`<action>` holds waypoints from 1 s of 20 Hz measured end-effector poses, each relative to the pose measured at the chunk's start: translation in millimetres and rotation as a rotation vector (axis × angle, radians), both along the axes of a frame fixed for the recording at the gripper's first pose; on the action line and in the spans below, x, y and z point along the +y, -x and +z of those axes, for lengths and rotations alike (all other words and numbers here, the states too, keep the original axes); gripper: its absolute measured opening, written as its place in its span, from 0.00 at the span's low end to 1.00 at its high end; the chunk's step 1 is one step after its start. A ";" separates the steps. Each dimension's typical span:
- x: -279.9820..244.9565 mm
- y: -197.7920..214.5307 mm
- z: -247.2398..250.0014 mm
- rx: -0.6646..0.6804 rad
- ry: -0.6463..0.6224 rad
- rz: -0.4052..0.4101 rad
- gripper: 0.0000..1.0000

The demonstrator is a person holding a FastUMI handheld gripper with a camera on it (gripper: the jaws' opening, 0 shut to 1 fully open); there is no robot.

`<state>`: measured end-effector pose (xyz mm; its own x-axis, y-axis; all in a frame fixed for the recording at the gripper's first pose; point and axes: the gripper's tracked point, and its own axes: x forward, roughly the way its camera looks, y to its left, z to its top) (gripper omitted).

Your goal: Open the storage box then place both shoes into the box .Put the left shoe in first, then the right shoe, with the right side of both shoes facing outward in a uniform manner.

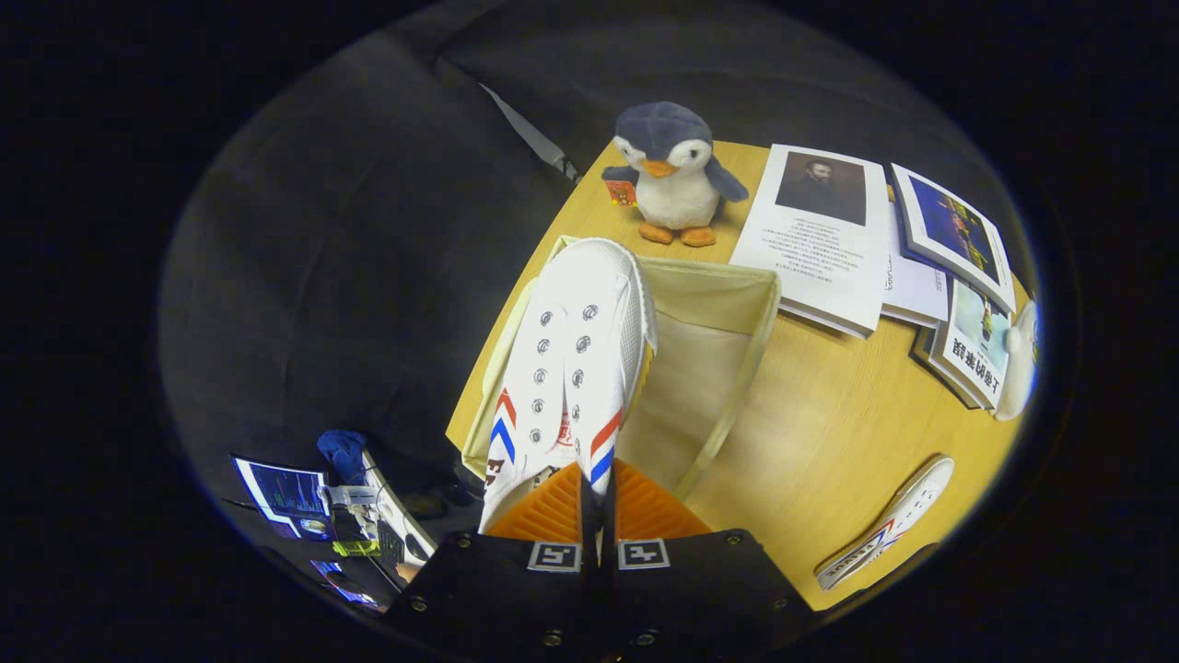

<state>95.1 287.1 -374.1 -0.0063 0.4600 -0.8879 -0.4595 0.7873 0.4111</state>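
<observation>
We see a wooden table (829,442) bearing an open cloth box (709,368), books (820,239) and a toy penguin (675,175). Our gripper (597,502), its orange fingers (543,511) nearly closed, pinches a white shoe (576,359) by the heel and holds it over the box's near corner. The second shoe (889,523) lies on the table, well apart from the box.

A plush penguin (670,170) stands upright near the far edge of the wooden bench (829,433). Beside it, toward the far right corner, several books and booklets (884,249) lie overlapping. Off the bench's near left corner, lit screens (290,493) glow.
</observation>
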 end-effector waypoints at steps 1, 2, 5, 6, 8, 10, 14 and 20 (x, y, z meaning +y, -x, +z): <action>3.8 -1.1 -4.2 0.006 0.005 0.000 0.00; 7.6 -1.5 -7.3 0.010 0.010 0.002 0.00; 15.7 -6.9 -19.3 0.012 0.036 0.003 0.01; 17.9 -8.3 -24.9 0.010 0.047 0.004 0.01; 22.4 -13.1 -36.9 0.011 0.068 -0.020 0.01; 37.7 -10.9 -41.6 0.054 0.008 -0.050 0.16; 33.2 -27.8 -31.5 -0.027 -0.010 -0.078 0.97; 13.5 -33.9 10.4 -0.098 -0.054 -0.071 0.98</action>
<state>129.0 300.6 -363.7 0.1132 0.5031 -0.8568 -0.4434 0.7972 0.4096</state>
